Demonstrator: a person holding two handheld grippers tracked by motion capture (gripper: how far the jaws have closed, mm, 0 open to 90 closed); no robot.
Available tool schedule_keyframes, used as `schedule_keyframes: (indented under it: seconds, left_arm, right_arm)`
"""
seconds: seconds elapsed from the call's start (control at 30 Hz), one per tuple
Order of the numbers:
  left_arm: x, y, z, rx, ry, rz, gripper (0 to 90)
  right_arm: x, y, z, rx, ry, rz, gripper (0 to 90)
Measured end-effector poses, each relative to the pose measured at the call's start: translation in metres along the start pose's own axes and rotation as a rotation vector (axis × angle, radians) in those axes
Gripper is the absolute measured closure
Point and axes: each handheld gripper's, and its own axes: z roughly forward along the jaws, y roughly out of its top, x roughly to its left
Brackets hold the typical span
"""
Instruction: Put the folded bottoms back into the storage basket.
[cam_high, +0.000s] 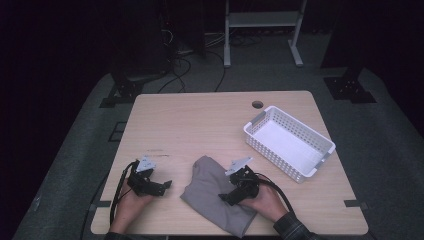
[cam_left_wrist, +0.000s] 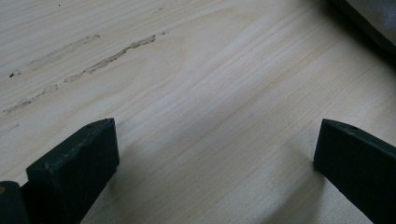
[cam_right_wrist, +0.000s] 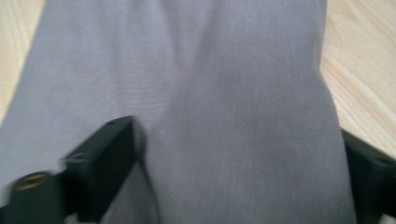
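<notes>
A grey cloth (cam_high: 210, 192) lies crumpled on the wooden table (cam_high: 200, 125) near its front edge. My right gripper (cam_high: 226, 198) rests down on the cloth's right part. In the right gripper view the cloth (cam_right_wrist: 210, 70) spreads under and between the wide-set jaws of that gripper (cam_right_wrist: 243, 158); one jaw dents the fabric and the other stands at the cloth's edge, without pinching it. My left gripper (cam_high: 162, 186) sits to the left of the cloth, open over bare wood (cam_left_wrist: 217, 154), with a corner of the cloth (cam_left_wrist: 373, 18) at the top right of its view.
A white slotted basket (cam_high: 290, 135) stands on the right half of the table, with nothing in it. A round cable hole (cam_high: 257, 104) is near the far edge. Scuff marks (cam_left_wrist: 112, 56) streak the wood ahead of the left gripper.
</notes>
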Motion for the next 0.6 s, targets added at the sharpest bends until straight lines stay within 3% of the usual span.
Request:
schedule_keyframes:
  seconds: [0.33,0.47,0.6]
  left_arm:
    - [-0.0001,0.0000,0.0000,0.000,0.000,0.000,0.0]
    - [-0.0001,0.0000,0.0000,0.000,0.000,-0.001,0.0]
    - [-0.0001,0.0000,0.0000,-0.001,0.000,-0.001,0.0]
  right_arm:
    - [-0.0089,-0.0032,-0.0071,-0.033,0.019,0.017,46.9]
    - [-0.0086,-0.0036,-0.0077,-0.040,0.035,0.016,56.3]
    - [-0.0035,-0.0026,-0.0093,-0.039,0.015,-0.007,62.7]
